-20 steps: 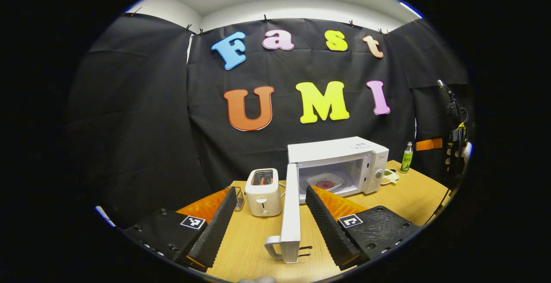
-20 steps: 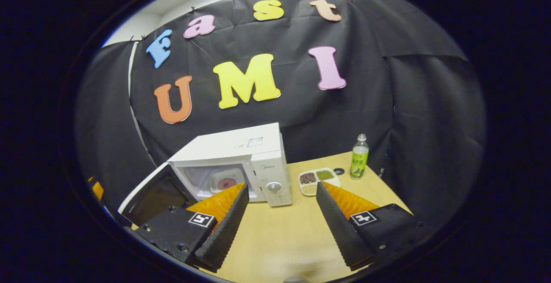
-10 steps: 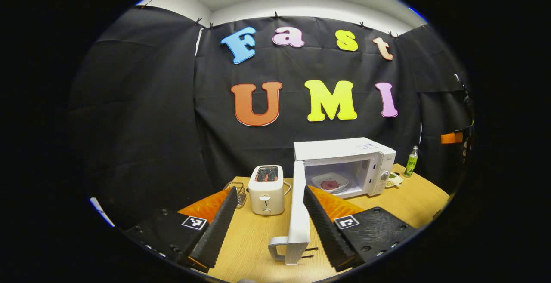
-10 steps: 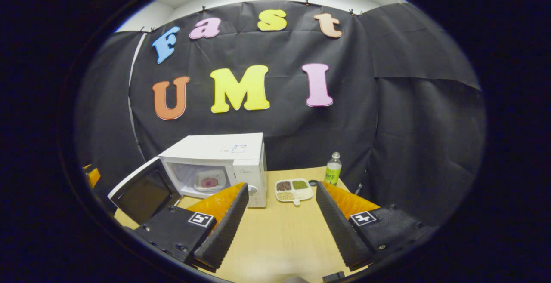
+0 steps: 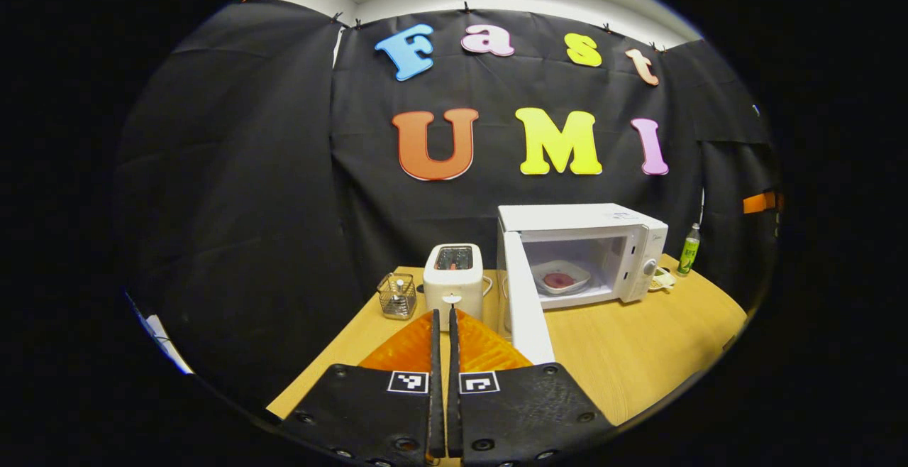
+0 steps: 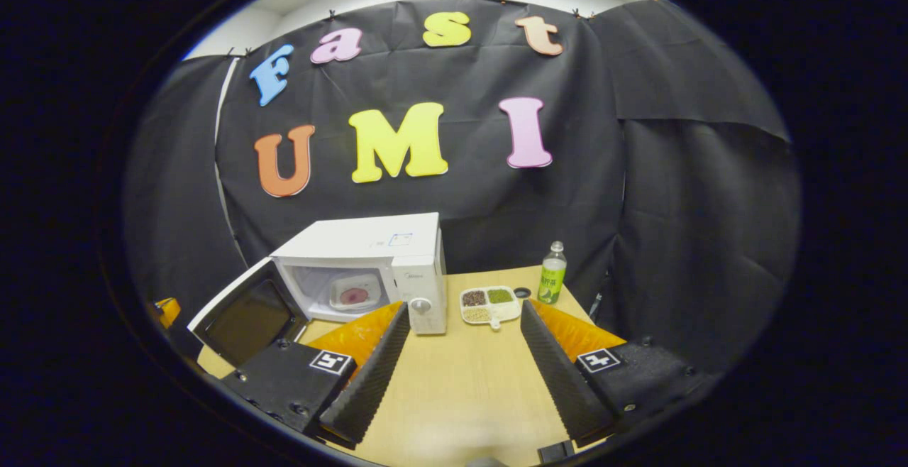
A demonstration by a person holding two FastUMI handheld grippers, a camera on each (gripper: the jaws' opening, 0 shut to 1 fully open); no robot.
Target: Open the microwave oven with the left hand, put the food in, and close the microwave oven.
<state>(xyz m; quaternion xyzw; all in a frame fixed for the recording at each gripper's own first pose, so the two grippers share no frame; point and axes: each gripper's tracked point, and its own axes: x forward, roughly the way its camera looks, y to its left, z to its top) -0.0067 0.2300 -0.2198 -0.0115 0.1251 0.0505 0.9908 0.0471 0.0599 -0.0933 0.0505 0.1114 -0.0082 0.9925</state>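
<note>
With the white box-shaped microwave oven (image 5: 582, 254) standing open on the wooden table (image 6: 461, 389), its door (image 5: 528, 304) swung out just right of the left gripper (image 5: 443, 353), whose jaws are pressed together on nothing, opening and loading look done: the white plate of reddish food (image 5: 560, 277) sits inside. Closing remains. The right gripper (image 6: 461, 375) has its jaws spread, empty.

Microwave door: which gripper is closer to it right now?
Left. The left gripper sits shut just beside the open microwave door, whose edge passes close by its fingers. The right gripper is open, farther back over the table.
</note>
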